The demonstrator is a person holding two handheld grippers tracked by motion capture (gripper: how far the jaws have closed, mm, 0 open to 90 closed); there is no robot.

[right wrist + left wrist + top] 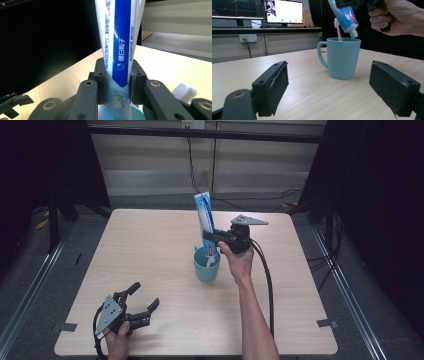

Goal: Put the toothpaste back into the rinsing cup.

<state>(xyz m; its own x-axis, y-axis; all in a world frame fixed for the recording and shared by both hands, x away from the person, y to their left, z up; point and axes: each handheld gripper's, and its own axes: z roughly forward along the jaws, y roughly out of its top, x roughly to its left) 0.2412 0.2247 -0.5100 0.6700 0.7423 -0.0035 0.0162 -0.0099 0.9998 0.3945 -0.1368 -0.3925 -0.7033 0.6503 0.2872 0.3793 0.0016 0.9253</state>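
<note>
The right gripper (214, 237) pinches a toothpaste tube (205, 217) cap-down over a teal mug (206, 265) holding a pink toothbrush (337, 28) mid-table; the left gripper (142, 302) rests near the front edge, jaws spread

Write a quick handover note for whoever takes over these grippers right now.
Right gripper: shut on the toothpaste tube, held cap-down above the teal mug, cap just over the rim.
Left gripper: open, holding nothing, low over the table's near left corner.
Done: a pink toothbrush stands in the mug.
Left, probably: lower the tube into the mug and release.
</note>
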